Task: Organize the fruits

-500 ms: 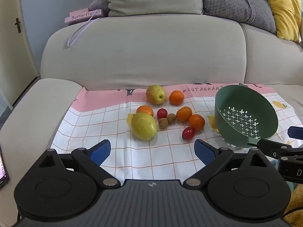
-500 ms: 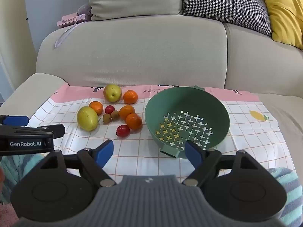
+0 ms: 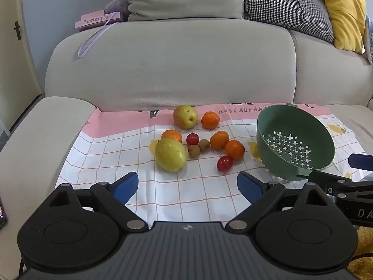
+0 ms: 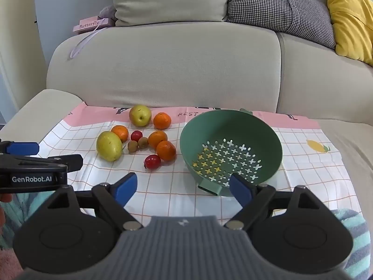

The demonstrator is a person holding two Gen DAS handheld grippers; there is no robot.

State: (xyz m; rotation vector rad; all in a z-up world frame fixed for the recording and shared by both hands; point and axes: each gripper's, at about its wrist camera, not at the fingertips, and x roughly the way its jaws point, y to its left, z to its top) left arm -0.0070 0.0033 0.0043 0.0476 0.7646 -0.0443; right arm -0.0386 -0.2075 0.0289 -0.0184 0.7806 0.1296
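Both claws spread wide, holding nothing. Left gripper [image 3: 187,185] aimed at the fruit cluster: large pear [image 3: 170,154] just ahead-left, long axis slanting away leftward. Right gripper [image 4: 181,187] facing the empty green colander [image 4: 233,126], fruit off to its left. Left likely nearer.

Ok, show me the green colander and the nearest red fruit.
green colander [image 4: 275,149], right wrist view, on its inner right wall.
nearest red fruit [image 4: 152,161], right wrist view, on its middle.
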